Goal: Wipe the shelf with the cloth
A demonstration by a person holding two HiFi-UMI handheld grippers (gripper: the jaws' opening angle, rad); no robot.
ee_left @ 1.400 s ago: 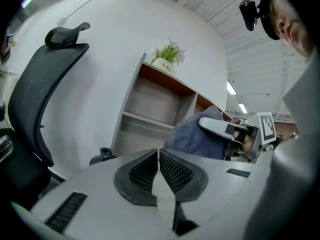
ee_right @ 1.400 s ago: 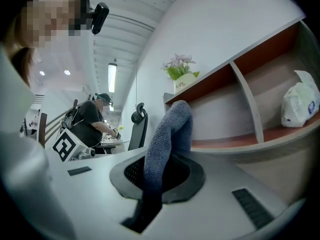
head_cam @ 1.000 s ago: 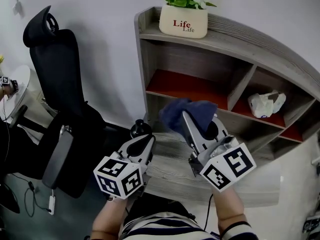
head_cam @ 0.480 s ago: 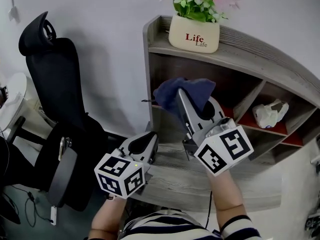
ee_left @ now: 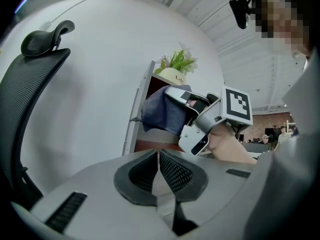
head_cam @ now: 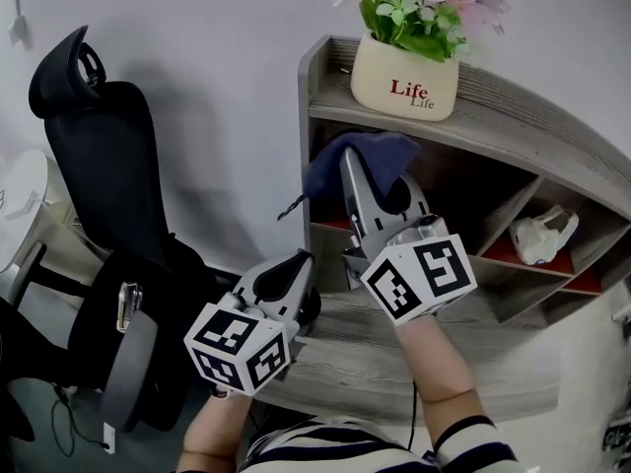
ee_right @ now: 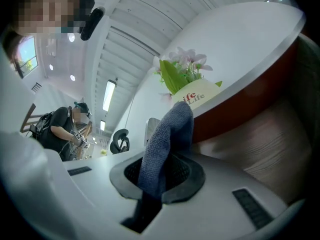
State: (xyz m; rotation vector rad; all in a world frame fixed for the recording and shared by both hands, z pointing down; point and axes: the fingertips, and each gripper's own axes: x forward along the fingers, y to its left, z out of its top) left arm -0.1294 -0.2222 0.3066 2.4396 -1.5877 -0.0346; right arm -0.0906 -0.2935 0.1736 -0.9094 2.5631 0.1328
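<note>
Nearest, the left gripper [ee_left: 158, 156] hangs low before the shelf's bottom ledge, its jaws pressed together on nothing; it looks parked there to keep out of the working side's way. Above and beyond it the right gripper [ee_right: 162, 176] is raised, its jaws clamped on a blue cloth [head_cam: 340, 164], with a loose bunch spilling past the tips (that free wad is what would meet the wood). The cloth sits at the mouth of the upper left compartment of the shelf [head_cam: 532, 131], just under the top board and close to the left upright; contact cannot be told. Farther on, a flower pot [head_cam: 409, 77] stands near the top board's left end, and a white crumpled wad [head_cam: 540, 239] lies in a compartment toward the right edge.
</note>
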